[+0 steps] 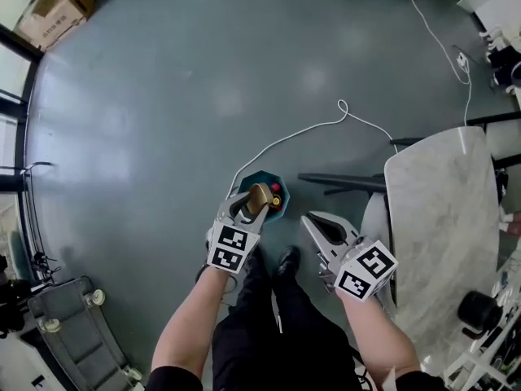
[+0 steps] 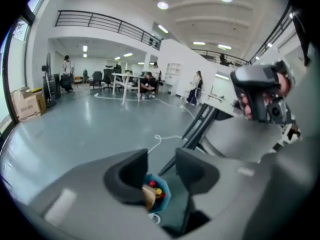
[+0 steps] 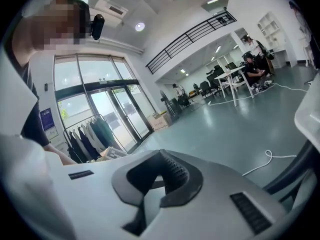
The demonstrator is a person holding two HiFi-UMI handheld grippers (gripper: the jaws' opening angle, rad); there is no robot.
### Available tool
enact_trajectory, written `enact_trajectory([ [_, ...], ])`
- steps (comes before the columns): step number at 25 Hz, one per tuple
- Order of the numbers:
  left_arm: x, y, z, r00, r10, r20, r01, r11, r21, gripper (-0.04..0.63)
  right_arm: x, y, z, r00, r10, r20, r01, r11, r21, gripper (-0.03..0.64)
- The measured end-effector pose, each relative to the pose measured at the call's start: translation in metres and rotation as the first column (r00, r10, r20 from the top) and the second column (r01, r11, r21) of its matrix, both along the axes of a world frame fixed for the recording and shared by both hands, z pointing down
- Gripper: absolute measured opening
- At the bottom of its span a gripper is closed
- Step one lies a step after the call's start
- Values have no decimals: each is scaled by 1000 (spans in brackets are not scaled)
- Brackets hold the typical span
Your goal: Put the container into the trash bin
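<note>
Hidden: container (image 2: 149, 197) partly behind left jaw, in trash bin (image 2: 165, 196).
Left gripper (image 2: 161, 155): wide apart, empty.
Right gripper (image 3: 162, 156): closed, empty.
Floor (image 1: 163, 120): open leftward.

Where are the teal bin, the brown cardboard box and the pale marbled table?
Teal octagonal trash bin (image 1: 264, 174): head view, far rim.
Brown cardboard box (image 1: 57, 10): head view, top flap.
Pale marbled table (image 1: 444, 226): head view, bare top.

Shows a teal trash bin (image 1: 259, 176) at frame centre, red and yellow bits inside, a tan-brown container (image 1: 259, 195), a glossy blue-grey floor (image 1: 163, 137) and a white cable (image 1: 309, 133). Carries black-and-white square markers on the pale grey left gripper (image 1: 247, 204) and right gripper (image 1: 309, 220). Adds grey-veined pale marble on the table (image 1: 440, 218) at right and black trousers (image 1: 269, 332) at the bottom.
</note>
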State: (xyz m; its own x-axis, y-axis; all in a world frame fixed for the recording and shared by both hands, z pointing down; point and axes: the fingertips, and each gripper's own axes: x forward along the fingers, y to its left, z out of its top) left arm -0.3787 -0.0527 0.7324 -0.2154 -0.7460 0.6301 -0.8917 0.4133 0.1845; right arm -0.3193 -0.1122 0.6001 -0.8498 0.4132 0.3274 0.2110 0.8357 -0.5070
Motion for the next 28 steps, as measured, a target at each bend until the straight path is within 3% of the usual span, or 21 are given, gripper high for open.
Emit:
enact_trajectory([
  [7,-19,5,-128,991,-120,56,111,983,144,156,9,-6,-78,998,-13,61,10,999,48,-8],
  [12,-15,10,-197,985,-139,100,114,969,219,130,20,-9,-118,995,-5,104,-2,998,69,-8],
  [22,-12,45,-280,969,-189,157,140,950,278,95,27,-10,-185,975,24,222,-45,995,90,-8],
  [28,-13,67,-315,970,-167,179,106,945,310,80,31,2,-217,957,71,282,-104,989,103,-8],
])
